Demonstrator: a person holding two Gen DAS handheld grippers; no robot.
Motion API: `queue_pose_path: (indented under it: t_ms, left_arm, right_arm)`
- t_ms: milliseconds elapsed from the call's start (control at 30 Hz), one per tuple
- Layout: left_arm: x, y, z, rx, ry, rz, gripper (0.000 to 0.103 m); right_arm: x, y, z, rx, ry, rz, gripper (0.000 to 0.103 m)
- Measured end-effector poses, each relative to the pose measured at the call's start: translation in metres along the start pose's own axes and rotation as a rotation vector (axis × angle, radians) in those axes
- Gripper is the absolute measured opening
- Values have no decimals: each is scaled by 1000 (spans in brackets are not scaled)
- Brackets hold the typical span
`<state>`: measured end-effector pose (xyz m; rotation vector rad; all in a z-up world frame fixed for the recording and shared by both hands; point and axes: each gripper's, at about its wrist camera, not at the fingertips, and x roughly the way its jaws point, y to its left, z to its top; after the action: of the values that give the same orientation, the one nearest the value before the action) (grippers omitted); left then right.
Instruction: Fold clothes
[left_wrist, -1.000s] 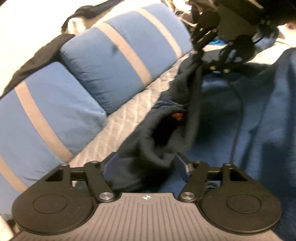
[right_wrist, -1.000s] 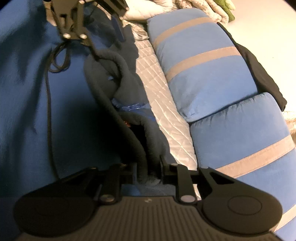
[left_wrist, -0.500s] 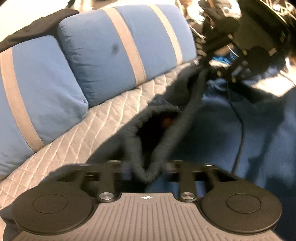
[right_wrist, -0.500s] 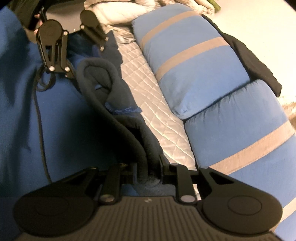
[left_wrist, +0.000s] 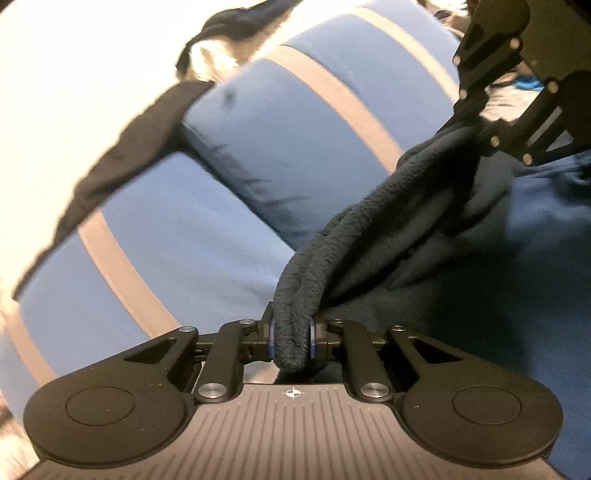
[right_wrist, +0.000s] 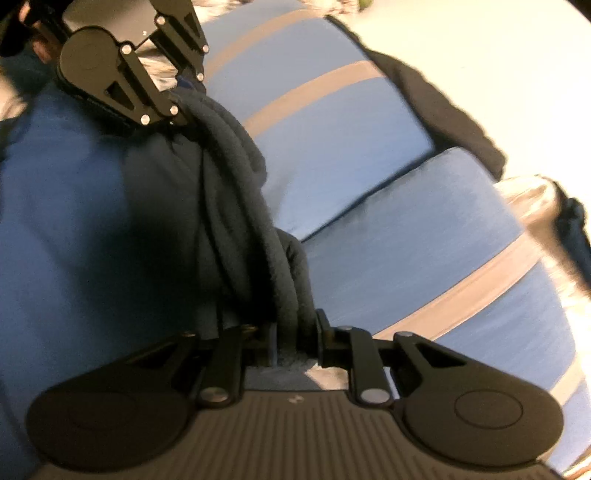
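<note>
A dark navy fleece garment (left_wrist: 373, 229) is stretched taut between both grippers, its thick rolled edge bunched like a rope. My left gripper (left_wrist: 291, 345) is shut on one end of that edge. My right gripper (right_wrist: 295, 341) is shut on the other end of the garment (right_wrist: 236, 192). Each gripper shows in the other's view: the right one at the top right of the left wrist view (left_wrist: 480, 125), the left one at the top left of the right wrist view (right_wrist: 177, 110). The rest of the garment hangs down below the edge as blue fabric (right_wrist: 74, 221).
Two blue pillows with grey stripes (left_wrist: 295, 122) (right_wrist: 424, 258) lie just behind the garment. A black cloth (left_wrist: 122, 147) is draped along the pillows' far side against a pale wall. It also shows in the right wrist view (right_wrist: 443, 122).
Both grippers have lifted the garment off the quilted bed and pulled its edge taut. The left gripper closed fully on the edge. The quilt has dropped out of view.
</note>
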<state>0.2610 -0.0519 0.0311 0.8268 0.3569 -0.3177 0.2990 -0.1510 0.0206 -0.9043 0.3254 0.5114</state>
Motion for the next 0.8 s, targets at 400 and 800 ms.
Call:
queue_pose_path:
  t_ms: [400,800]
  left_arm:
    - [74,-20,-17,20,67,102,17]
    - [113,25,-33,-300,160,41,52]
  right_arm:
    - [70,0,9,38,50,-88,19]
    - [116,-49,-14,393,90,-77,85]
